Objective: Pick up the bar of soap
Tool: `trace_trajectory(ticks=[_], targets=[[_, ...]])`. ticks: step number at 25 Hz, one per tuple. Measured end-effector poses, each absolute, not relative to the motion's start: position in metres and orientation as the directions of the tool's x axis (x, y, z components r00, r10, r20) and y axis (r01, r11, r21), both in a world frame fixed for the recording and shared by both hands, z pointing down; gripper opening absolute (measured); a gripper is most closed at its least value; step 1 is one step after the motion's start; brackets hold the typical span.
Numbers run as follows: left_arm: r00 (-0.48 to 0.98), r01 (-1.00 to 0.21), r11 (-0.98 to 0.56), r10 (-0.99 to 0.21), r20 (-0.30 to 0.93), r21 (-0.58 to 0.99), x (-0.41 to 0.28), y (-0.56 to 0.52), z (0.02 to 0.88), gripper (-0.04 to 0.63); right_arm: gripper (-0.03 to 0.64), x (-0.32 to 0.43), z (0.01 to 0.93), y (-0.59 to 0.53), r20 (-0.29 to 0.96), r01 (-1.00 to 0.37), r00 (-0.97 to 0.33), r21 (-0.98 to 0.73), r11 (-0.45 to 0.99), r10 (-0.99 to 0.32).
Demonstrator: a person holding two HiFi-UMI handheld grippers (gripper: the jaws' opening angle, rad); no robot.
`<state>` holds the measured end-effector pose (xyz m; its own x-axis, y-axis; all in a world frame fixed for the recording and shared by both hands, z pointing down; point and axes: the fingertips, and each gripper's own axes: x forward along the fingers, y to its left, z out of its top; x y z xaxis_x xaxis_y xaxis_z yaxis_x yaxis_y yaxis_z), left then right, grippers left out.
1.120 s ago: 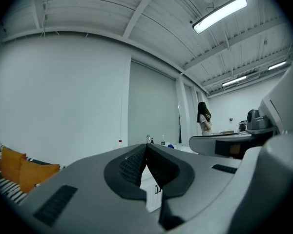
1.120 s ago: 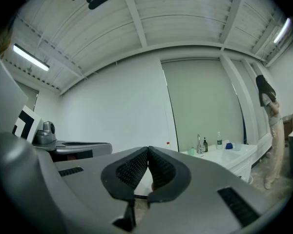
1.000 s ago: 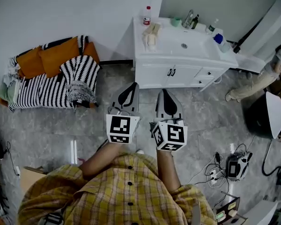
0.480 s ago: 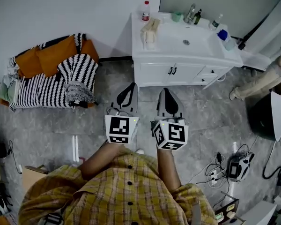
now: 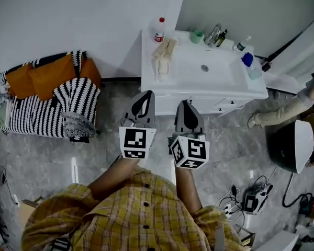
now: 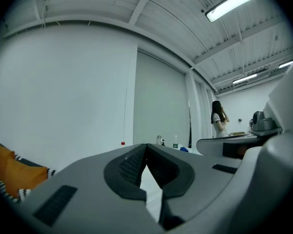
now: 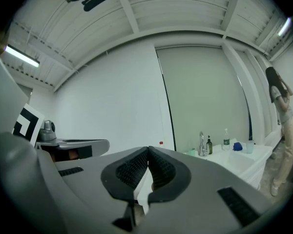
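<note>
Soap bar [image 5: 163,67], apparently the pale block on the counter left of the basin [image 5: 220,75], sits well apart from my tools. Approach step: left gripper [image 5: 146,95] and right gripper [image 5: 183,103] both have jaws together, nothing between them. Next move, as I judge it: close in on the basin and open one gripper over the bar.

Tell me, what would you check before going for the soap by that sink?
1. Soap found: cannot tell; a pale block on the vanity, left of the basin, may be it.
2. Left gripper empty: ok.
3. Right gripper empty: ok.
4. Jaws open for grasping: not ok, both shut.
5. Grippers over the vanity: not ok, they seem short of it.
</note>
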<state>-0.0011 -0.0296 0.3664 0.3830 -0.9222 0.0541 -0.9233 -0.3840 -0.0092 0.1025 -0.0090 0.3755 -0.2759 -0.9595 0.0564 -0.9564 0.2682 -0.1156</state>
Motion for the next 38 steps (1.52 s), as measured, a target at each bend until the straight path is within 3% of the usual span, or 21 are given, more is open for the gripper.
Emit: trace_trajectory(ticks=[11, 21, 38], targets=[[0.414, -0.910, -0.414, -0.906, 0.092, 0.013, -0.018, -0.178, 0.378, 0.011, 0.018, 0.086, 0.389, -0.150, 0.130, -0.968, -0.240, -0.107, 0.227, -0.962], [0.409, -0.912, -0.409, -0.904, 0.122, 0.022, -0.025, -0.237, 0.394, 0.011, 0.018, 0.073, 0.415, -0.215, 0.202, -0.965, -0.259, -0.106, 0.242, -0.945], [0.324, -0.943, -0.332, -0.923, 0.209, -0.004, -0.005, -0.369, 0.418, 0.011, 0.020, 0.091, 0.548, -0.353, 0.543, -0.947, -0.321, -0.183, 0.263, -0.776]])
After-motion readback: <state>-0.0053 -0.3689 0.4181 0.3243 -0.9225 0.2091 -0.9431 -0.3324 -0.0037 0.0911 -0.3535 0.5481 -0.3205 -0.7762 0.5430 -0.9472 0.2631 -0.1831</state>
